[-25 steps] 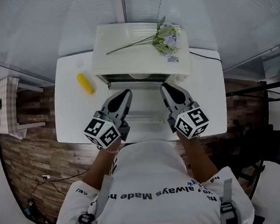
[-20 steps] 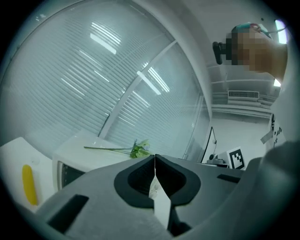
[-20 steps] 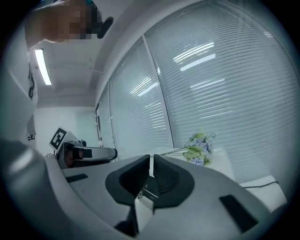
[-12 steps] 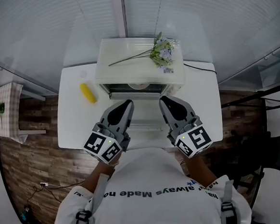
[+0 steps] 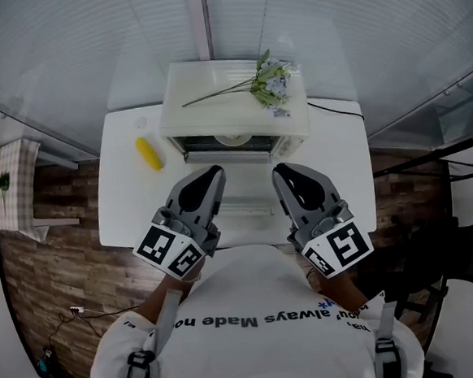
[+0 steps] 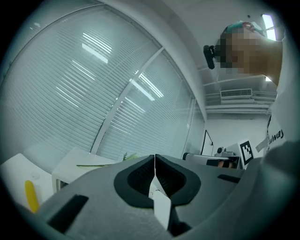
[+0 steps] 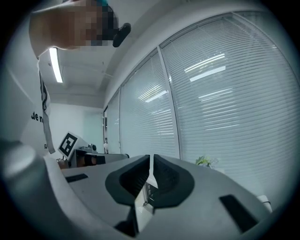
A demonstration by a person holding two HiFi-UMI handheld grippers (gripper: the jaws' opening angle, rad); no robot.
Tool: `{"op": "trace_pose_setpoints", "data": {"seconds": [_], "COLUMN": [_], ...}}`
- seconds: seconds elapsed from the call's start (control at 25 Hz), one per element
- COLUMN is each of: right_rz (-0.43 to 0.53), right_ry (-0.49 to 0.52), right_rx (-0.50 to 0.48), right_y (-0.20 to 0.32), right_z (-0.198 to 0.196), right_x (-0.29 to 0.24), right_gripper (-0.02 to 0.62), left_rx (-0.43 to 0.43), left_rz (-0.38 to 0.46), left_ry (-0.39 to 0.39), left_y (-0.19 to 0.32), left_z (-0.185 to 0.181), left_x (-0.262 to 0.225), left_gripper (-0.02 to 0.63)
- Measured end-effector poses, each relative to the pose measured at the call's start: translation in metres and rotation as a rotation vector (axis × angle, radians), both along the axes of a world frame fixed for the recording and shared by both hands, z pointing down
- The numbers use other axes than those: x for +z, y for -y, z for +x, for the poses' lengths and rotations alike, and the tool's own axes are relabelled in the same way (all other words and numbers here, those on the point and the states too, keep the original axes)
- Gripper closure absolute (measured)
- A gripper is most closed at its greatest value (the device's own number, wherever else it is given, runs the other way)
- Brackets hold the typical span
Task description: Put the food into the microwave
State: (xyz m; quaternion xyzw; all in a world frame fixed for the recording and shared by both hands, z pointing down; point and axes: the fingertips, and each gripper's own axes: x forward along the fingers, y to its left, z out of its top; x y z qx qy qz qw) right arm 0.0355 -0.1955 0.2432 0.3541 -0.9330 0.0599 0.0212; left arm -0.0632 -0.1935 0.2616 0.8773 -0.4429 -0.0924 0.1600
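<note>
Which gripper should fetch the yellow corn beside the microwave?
Left, probably: the corn lies left of the microwave, nearer the left gripper than the right gripper; both are shut, empty.

The left gripper (image 5: 212,175) is held low in front of the torso, its jaws pressed together with nothing between them; its marker cube (image 5: 169,250) sits at the rear end, nearest the body; the left forearm (image 5: 168,294) runs back from the cube under the shirt hem; the right gripper (image 5: 282,171) lies just to the left gripper's right, level with it, jaws likewise closed and empty; its marker cube (image 5: 337,248) is at its rear, with the right forearm (image 5: 340,285) behind; both grippers point forward, tips angled slightly toward each other, apart.
</note>
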Motion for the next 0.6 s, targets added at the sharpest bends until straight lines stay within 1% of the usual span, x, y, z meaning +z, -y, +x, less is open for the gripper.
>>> {"op": "trace_pose_setpoints", "data": {"seconds": [0.16, 0.6], "right_rz": [0.012, 0.019], "right_ry": [-0.008, -0.009], "right_rx": [0.007, 0.01], "right_y": [-0.003, -0.011], "right_z": [0.002, -0.003], "right_x": [-0.003, -0.004], "right_gripper": [0.568, 0.568], "left_rx": [-0.003, -0.002], "left_rz": [0.006, 0.014], "left_ry": [-0.013, -0.012], "left_y": [-0.001, -0.01], "left_z": [-0.001, -0.005], "left_x": [-0.001, -0.003], "left_gripper": [0.592, 0.592]}}
